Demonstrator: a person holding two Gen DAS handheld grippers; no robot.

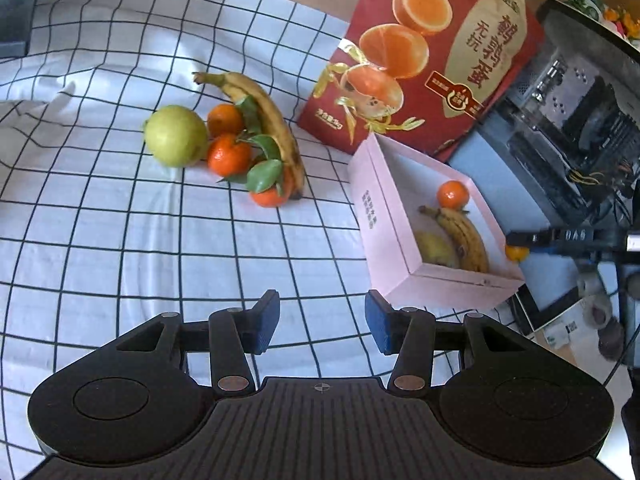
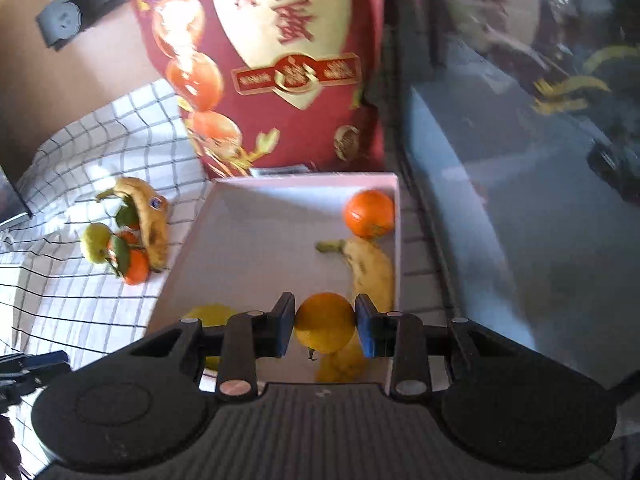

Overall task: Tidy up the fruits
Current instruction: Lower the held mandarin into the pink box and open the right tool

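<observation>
Right tongs [image 2: 325,330] clamped on one orange [image 2: 325,322]; left tongs [image 1: 322,322] apart, empty.

The right claw [image 2: 325,326] grips an orange fruit [image 2: 325,322] above the pink box [image 2: 256,236].

The left wrist camera looks forward and down past its own left gripper [image 1: 322,322] across the checked cloth [image 1: 100,240], with the pink box [image 1: 394,248] off to the right at middle distance. The right wrist camera sits close above that same box [image 2: 224,216], looking steeply down into it past the right gripper [image 2: 325,325]. Both views share the box, the red carton [image 1: 436,56] and the loose fruit pile [image 1: 228,140]; the right view's far right side is blurred, perhaps glass.
</observation>
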